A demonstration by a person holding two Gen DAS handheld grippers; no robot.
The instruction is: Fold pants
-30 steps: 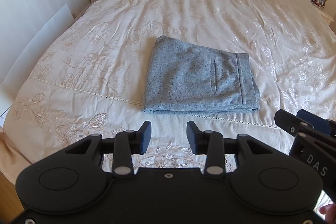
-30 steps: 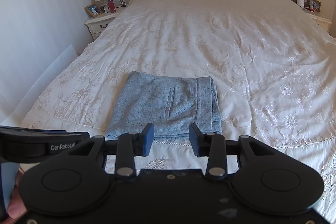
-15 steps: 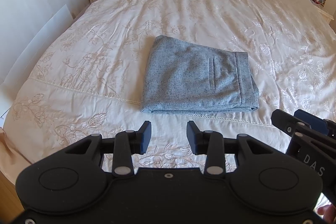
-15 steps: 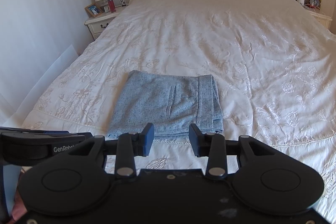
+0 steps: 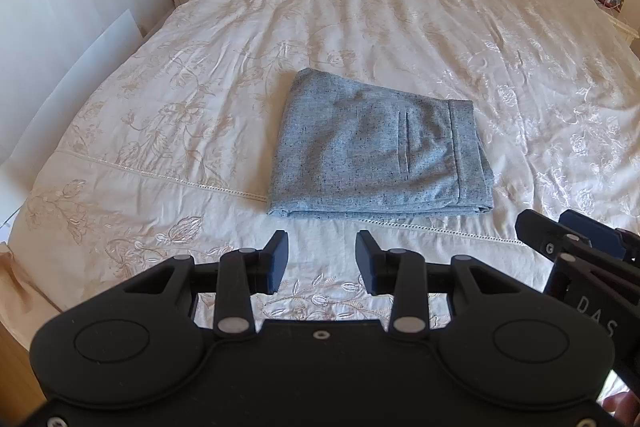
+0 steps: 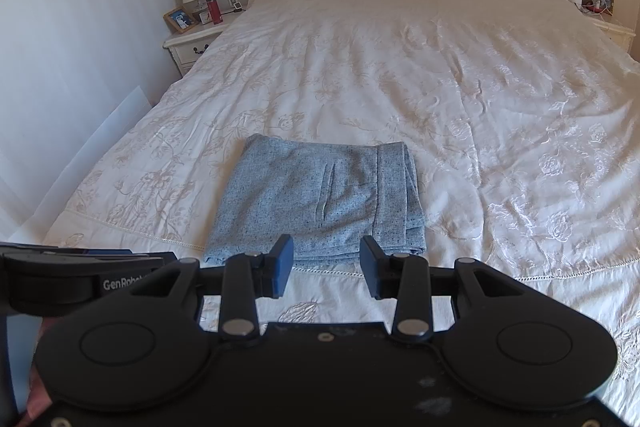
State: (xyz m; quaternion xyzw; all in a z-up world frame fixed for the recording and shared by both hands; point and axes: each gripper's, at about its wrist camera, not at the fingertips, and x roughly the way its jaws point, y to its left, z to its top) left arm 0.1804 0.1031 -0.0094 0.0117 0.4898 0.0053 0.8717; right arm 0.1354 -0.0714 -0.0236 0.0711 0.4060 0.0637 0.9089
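While the folded, speckled light-blue pants (image 5: 380, 151) lie on the embroidered cream bedspread (image 5: 360, 7), left gripper (image 5: 321, 263) and right gripper (image 6: 326, 267) hover near them, jaws apart, empty.

Grey-blue speckled pants (image 5: 376, 151), folded into a compact, roughly rectangular stack of several layers. Lying flat on the cream embroidered bedspread (image 5: 400, 7), near the foot edge of the bed and well away from the headboard end, nearer the left edge than the right. Waistband along the right side, a welt pocket slit just left of it. Stacked fold edges facing the foot edge, by the lace seam.
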